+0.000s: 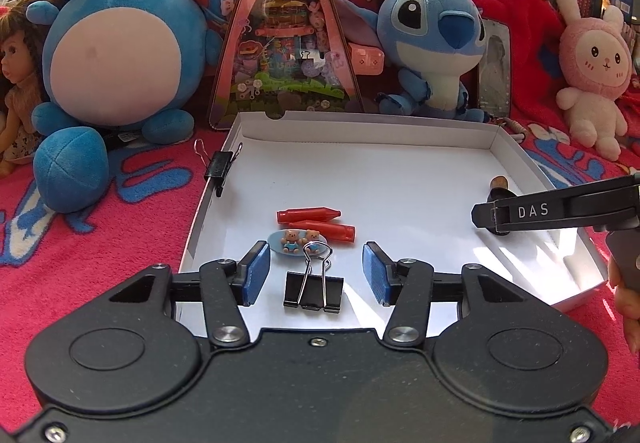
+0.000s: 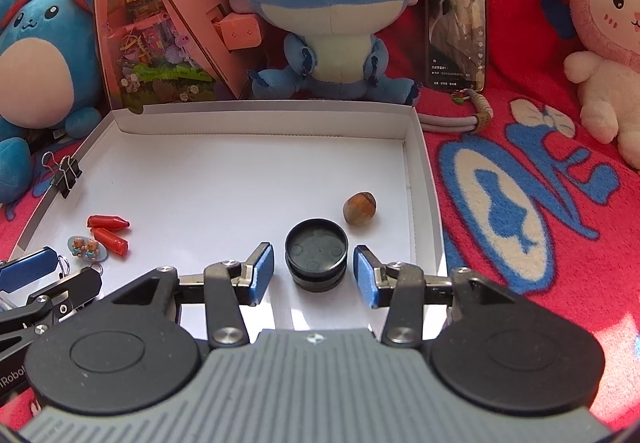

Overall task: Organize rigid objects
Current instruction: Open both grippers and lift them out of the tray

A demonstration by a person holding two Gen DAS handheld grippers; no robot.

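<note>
Between my left tongs [image 1: 316, 271], which stand spread wide with nothing in them, a black binder clip [image 1: 313, 289] sits on the floor of the white tray [image 1: 400, 171], its wire handles reaching away from me. Just past the clip lies a small oval charm with two bears [image 1: 299, 242], touching or nearly touching the handles, and beyond that two red caps [image 1: 320, 222] lie side by side, pointing opposite ways.

Over on the right, my right tongs [image 2: 314, 270] are also parted, and a round black lid [image 2: 316, 258] rests on the tray between the blue pads [image 2: 262, 275]; I see a gap on each side, so nothing is gripped. A little farther, toward the tray's right wall, is a brown nut [image 2: 359, 208], apart from the lid. From the left camera the right tool crosses in front of this spot, so the lid is mostly hidden there.

A second black binder clip [image 1: 222, 165] is clamped on the tray's left wall, farther back. The tray lies on a red blanket [image 1: 100, 243]. Behind its far wall stand a blue round plush [image 1: 116, 55], a pink triangular toy box [image 1: 286, 31], a blue big-eared plush [image 2: 332, 15], a phone [image 2: 456, 19] propped upright, and a pink rabbit plush [image 1: 592, 75]; a doll [image 1: 16, 83] is at the far left edge.
</note>
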